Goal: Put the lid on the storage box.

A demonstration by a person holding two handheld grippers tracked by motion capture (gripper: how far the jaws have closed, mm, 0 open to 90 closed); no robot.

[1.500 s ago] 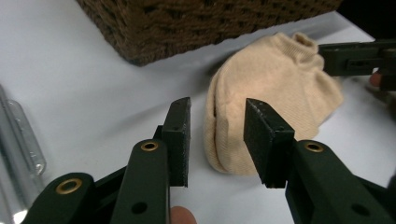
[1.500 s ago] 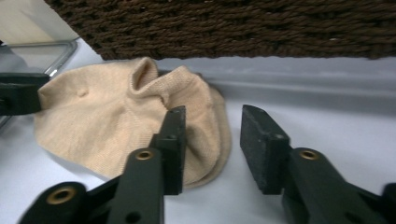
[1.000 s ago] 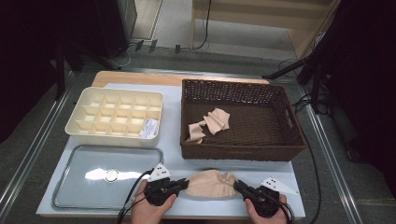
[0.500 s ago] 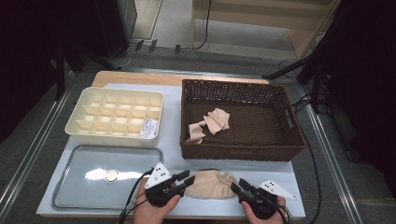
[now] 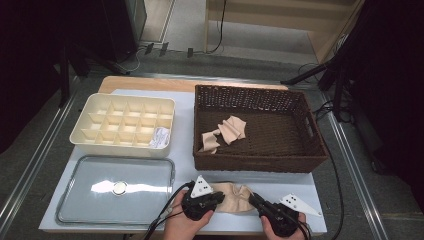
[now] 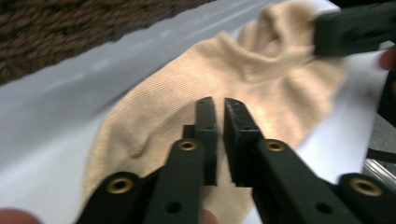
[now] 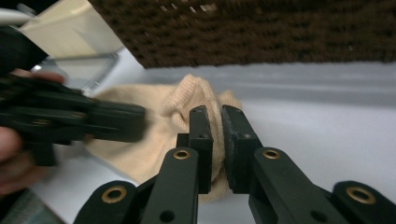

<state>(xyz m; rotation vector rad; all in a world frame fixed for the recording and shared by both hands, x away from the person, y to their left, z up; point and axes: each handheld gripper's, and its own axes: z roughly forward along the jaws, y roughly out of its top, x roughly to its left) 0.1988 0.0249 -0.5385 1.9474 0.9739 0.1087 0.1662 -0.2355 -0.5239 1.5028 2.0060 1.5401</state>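
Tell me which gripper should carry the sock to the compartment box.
Probably left: the left gripper sits on the sock on the side of the compartment box.

Sock (image 5: 231, 196) lies on table (image 5: 185, 135) at near edge, btwn left gripper (image 5: 216, 198) & right gripper (image 5: 252, 198), just in front of basket (image 5: 260, 163). Basket sits rear right w/ two cloth pieces (image 5: 225, 132) in its left part. Compartment tray (image 5: 122, 125) sits rear left, w/ lid (image 5: 117, 189) in front of it, left of sock.
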